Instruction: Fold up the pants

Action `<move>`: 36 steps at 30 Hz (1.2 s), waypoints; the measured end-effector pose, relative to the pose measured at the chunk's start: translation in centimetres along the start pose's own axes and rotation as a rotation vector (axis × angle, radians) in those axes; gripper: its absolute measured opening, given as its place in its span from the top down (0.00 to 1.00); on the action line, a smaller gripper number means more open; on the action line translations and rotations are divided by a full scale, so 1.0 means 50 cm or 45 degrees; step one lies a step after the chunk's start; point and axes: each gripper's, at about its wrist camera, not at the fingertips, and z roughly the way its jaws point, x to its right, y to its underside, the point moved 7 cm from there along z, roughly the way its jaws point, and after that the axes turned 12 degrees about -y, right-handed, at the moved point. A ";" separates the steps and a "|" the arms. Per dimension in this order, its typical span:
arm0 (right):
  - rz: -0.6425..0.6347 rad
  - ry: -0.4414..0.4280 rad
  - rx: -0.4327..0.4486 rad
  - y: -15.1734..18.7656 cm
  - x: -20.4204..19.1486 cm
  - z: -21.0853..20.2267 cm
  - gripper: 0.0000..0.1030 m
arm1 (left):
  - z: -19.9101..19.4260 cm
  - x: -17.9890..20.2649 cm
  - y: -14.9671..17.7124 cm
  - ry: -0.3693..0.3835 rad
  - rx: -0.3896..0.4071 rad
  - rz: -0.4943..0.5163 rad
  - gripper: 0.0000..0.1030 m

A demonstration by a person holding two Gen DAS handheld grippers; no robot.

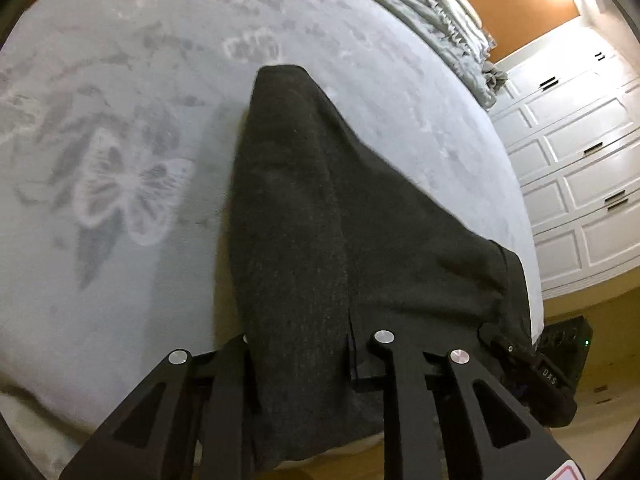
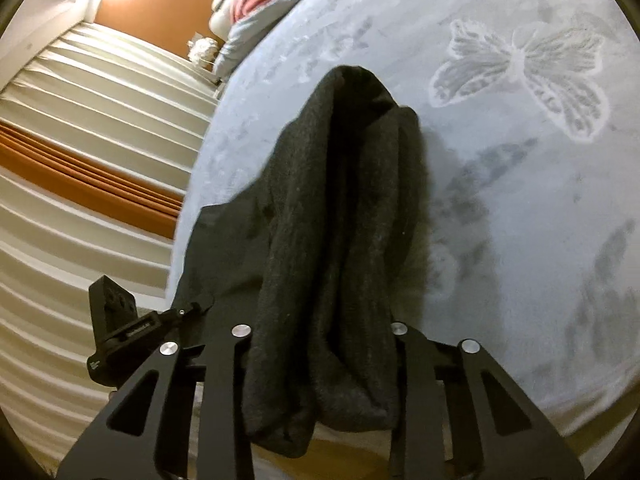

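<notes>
Grey butterfly-print bedspread (image 1: 120,80) fills both views. The dark charcoal pants (image 1: 320,200) run lengthwise from the bottom centre of each frame up to a narrow end mid-frame. The left gripper (image 1: 310,344) and right gripper (image 2: 320,330) each clamp bunched pants fabric. Blurred white letters mark the gripper seen at the lower right of the left view.

Both grippers sit low at the near edge of the bed, pointing forward across it. The left gripper (image 1: 308,360) has its jaws drawn in on a bunch of the dark pants (image 1: 320,220), cloth filling the gap between them. The right gripper (image 2: 320,344) pinches another thick bunch the same way, level with the left and close beside it.
</notes>
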 end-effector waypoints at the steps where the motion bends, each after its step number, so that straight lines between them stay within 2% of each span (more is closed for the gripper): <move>1: -0.020 -0.007 0.006 0.010 -0.018 -0.014 0.74 | -0.019 0.007 0.010 -0.005 0.010 0.018 0.85; 4: -0.091 0.043 -0.006 0.045 -0.045 -0.034 0.74 | -0.039 0.025 0.042 -0.069 0.022 0.078 0.85; 7: -0.088 0.150 -0.031 0.073 -0.014 -0.031 0.74 | -0.008 0.005 0.072 -0.151 -0.015 0.080 0.85; 8: -0.066 0.167 -0.037 0.077 0.001 -0.026 0.73 | 0.001 -0.010 0.076 -0.152 -0.032 0.062 0.85; 10: 0.029 0.108 -0.025 0.079 0.024 -0.024 0.73 | 0.014 -0.026 0.075 -0.109 -0.062 -0.009 0.85; 11: 0.039 0.090 -0.018 0.077 0.018 -0.032 0.74 | 0.001 -0.023 0.069 -0.101 -0.050 -0.004 0.85; 19: -0.237 0.086 0.084 0.063 -0.135 -0.105 0.74 | -0.164 0.072 0.066 -0.242 0.227 0.286 0.85; 22: -0.332 0.062 0.145 0.049 -0.195 -0.139 0.74 | -0.211 0.102 0.059 -0.270 0.321 0.334 0.85; 28: -0.491 -0.029 0.259 0.035 -0.307 -0.217 0.74 | -0.348 0.143 0.038 -0.259 0.528 0.392 0.85; 36: -0.645 -0.109 0.383 -0.001 -0.437 -0.265 0.74 | -0.479 0.213 0.013 -0.272 0.753 0.481 0.84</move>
